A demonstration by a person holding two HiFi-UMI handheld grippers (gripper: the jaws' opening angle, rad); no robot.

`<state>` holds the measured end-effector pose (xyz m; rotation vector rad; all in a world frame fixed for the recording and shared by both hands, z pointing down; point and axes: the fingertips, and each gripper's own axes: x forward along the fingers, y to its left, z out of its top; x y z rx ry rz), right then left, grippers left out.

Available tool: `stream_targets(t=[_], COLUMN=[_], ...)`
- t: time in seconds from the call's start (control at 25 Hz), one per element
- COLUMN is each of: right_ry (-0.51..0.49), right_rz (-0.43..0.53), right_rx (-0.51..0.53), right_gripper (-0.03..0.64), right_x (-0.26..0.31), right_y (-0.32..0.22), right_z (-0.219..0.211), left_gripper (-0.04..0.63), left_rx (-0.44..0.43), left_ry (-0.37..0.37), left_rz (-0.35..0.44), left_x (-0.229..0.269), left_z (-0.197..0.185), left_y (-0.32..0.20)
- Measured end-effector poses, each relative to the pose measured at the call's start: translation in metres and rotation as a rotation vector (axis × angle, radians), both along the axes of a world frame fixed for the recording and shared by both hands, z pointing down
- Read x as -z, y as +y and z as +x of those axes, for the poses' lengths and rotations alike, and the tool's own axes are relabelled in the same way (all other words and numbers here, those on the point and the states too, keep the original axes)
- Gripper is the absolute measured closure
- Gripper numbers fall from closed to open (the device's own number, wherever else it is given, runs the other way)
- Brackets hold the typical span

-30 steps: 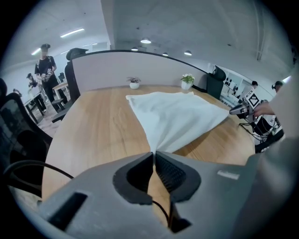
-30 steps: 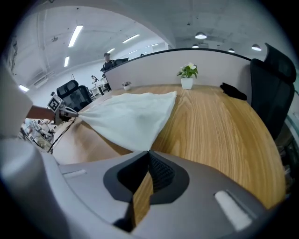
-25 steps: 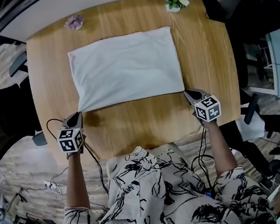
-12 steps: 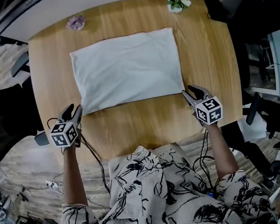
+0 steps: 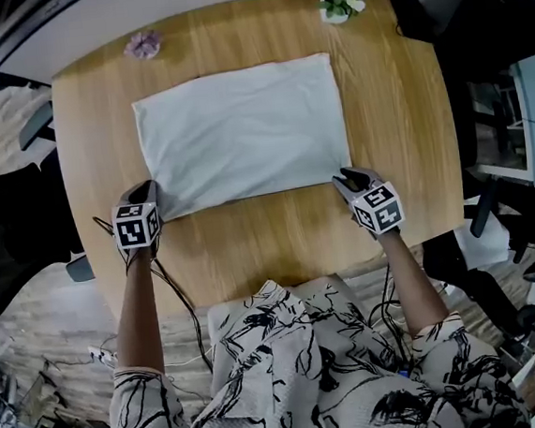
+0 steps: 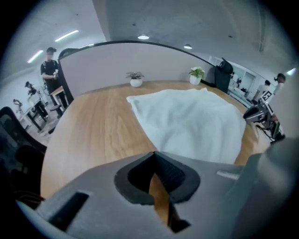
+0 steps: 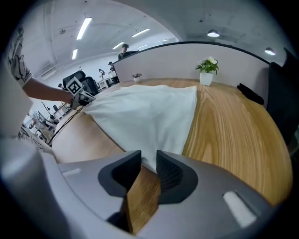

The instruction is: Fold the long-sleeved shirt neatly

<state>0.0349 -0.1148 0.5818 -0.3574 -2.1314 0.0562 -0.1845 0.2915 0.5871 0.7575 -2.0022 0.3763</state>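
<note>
My worktop [image 5: 401, 130] is pale wood with rounded corners, backed by a curved grey partition [image 6: 103, 65]. A white-flowered plant [image 5: 337, 0] and a purple one [image 5: 142, 44] sit at its far edge. Strip lights [image 7: 84, 28] glow overhead, and a black chair [image 5: 6, 233] stands to the left.

No readable text, labels or numbers appear anywhere.
</note>
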Motion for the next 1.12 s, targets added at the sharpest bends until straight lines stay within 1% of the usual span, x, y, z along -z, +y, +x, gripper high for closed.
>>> stream_targets(t=[0.08,0.12,0.2,0.24,0.28,0.32,0.36,0.44,0.48,0.52,0.56,0.64,0.8,0.96,1.0,1.04,1.12], right_ry=[-0.002,-0.002,0.001,0.004,0.006,0.006,0.005,0.008,0.009,0.009,0.009,0.01,0.012,0.011,0.012,0.011,-0.014], right_rz=[0.008,0.007,-0.001,-0.002,-0.002,0.0,0.001,0.001,0.001,0.001,0.003,0.006,0.012,0.008,0.002,-0.006,-0.026], right_rx=[0.006,0.005,0.004,0.008,0.013,0.016,0.015,0.009,0.009,0.011,0.013,0.017,0.017,0.009,0.012,0.016,0.021], right_gripper=[0.508,0.509,0.508,0.506,0.505,0.502,0.5,0.5,0.5,0.499,0.497,0.494,0.495,0.495,0.491,0.478,0.451], right_x=[-0.001,-0.001,-0.001,-0.001,-0.001,-0.001,-0.001,-0.001,-0.001,-0.002,-0.002,-0.002,-0.001,-0.002,-0.001,0.0,0.008], right_y=[0.0,-0.001,0.0,0.001,0.002,0.002,0.001,0.0,0.001,0.001,0.002,0.003,0.003,0.003,0.005,0.006,0.007], right_z=[0.0,-0.001,-0.001,0.0,-0.001,-0.001,-0.002,0.0,0.001,0.001,0.001,0.001,0.001,0.001,0.001,0.001,0.001], left_gripper=[0.588,0.588,0.586,0.579,0.533,0.475,0.457,0.469,0.518,0.582,0.584,0.586,0.588,0.583,0.559,0.507,0.494], left_rx=[0.032,0.035,0.031,0.027,0.023,0.019,0.012,-0.003,-0.013,-0.023,-0.032,-0.04,-0.003,-0.034,-0.018,0.012,0.091], left_ry=[-0.043,-0.064,-0.082,-0.077,-0.063,-0.044,-0.026,-0.003,0.001,0.003,0.004,0.001,-0.033,-0.039,-0.047,-0.057,-0.095], left_rz=[-0.032,-0.021,0.075,0.123,0.15,0.155,0.148,0.119,0.104,0.093,0.087,0.079,0.062,0.029,0.036,0.059,0.131], left_x=[0.002,0.005,0.018,0.025,0.029,0.028,0.024,0.013,0.009,0.006,0.005,0.006,0.015,0.008,0.008,0.012,0.03], left_z=[-0.006,-0.008,-0.008,-0.007,-0.006,-0.007,-0.007,-0.007,-0.007,-0.007,-0.008,-0.011,-0.027,-0.029,-0.03,-0.031,-0.033], left_y=[0.009,0.01,0.001,-0.005,-0.01,-0.014,-0.017,-0.018,-0.019,-0.019,-0.02,-0.021,-0.006,-0.004,-0.002,0.001,0.01])
